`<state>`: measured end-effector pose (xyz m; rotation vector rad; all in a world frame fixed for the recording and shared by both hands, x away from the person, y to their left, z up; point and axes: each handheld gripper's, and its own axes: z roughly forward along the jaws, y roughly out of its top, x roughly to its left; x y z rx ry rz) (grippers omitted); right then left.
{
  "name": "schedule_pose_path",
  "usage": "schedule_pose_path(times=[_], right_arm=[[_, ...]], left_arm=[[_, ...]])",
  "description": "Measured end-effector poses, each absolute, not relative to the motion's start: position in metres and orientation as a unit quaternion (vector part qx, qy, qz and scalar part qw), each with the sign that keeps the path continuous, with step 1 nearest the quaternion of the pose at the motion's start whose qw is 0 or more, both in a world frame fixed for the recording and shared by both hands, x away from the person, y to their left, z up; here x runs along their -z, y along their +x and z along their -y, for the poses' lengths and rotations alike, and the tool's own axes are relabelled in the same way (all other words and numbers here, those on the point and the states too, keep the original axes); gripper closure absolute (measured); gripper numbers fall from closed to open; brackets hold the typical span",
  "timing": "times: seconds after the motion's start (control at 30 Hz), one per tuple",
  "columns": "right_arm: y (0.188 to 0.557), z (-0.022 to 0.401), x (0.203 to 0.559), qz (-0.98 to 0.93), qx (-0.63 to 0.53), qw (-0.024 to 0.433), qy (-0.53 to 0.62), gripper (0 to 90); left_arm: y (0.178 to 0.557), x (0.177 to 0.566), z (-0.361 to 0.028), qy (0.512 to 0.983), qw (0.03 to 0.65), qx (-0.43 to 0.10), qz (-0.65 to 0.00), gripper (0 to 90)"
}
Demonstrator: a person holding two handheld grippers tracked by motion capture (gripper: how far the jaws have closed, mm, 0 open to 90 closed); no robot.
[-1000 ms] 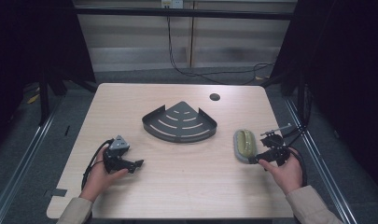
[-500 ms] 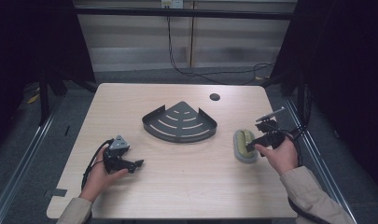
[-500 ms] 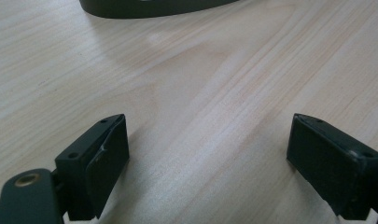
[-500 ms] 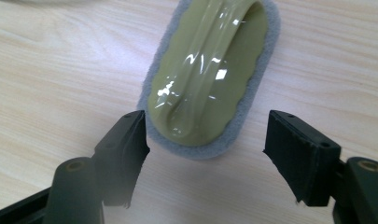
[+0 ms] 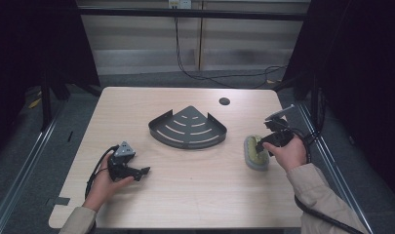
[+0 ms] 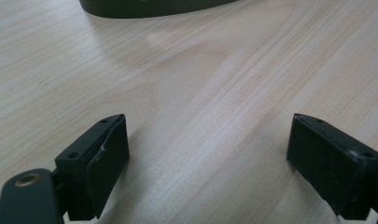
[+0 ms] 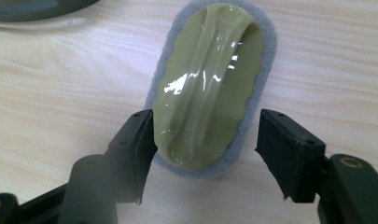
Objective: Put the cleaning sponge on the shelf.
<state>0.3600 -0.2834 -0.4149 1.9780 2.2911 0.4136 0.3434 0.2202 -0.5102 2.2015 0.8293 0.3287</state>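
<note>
A scrubber (image 7: 210,84) with a glossy olive-green handle on a grey pad lies flat on the wooden table (image 5: 195,185), right of centre (image 5: 255,153). My right gripper (image 7: 205,149) is open, one jaw on each side of the scrubber's near end, not pressing it. In the high view that gripper (image 5: 261,145) sits at the scrubber's right side, held by a hand. A dark grey fan-shaped corner shelf (image 5: 187,129) rests at mid-table. My left gripper (image 5: 142,171) rests at the front left, open over bare wood (image 6: 207,158), with the shelf's rim (image 6: 149,7) ahead of it.
A small dark hole (image 5: 224,101) marks the table near its far edge. Cables (image 5: 205,73) run across the floor behind the table. Dark frame posts stand at both sides. The shelf's edge (image 7: 32,9) lies left of the scrubber.
The right hand has carried its gripper away from the table's right front and up to the scrubber, so its jaws now flank the near end. The left gripper has stayed put.
</note>
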Motion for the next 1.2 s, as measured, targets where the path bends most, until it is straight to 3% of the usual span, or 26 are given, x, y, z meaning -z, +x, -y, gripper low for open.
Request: schedule_pose_path(times=[0.3,0.87,1.2], right_arm=[[0.373,0.274,0.421,-0.741,-0.125,0.04,0.658,41.5],[0.384,0.272,0.435,-0.731,-0.092,0.017,0.676,65.0],[0.387,0.275,0.432,-0.727,-0.087,0.011,0.681,70.5]], left_arm=[[0.343,0.51,-0.22,0.86,0.374,-0.128,-0.324,12.3],[0.343,0.51,-0.22,0.86,0.374,-0.127,-0.323,11.9],[0.343,0.51,-0.22,0.86,0.374,-0.128,-0.323,11.9]])
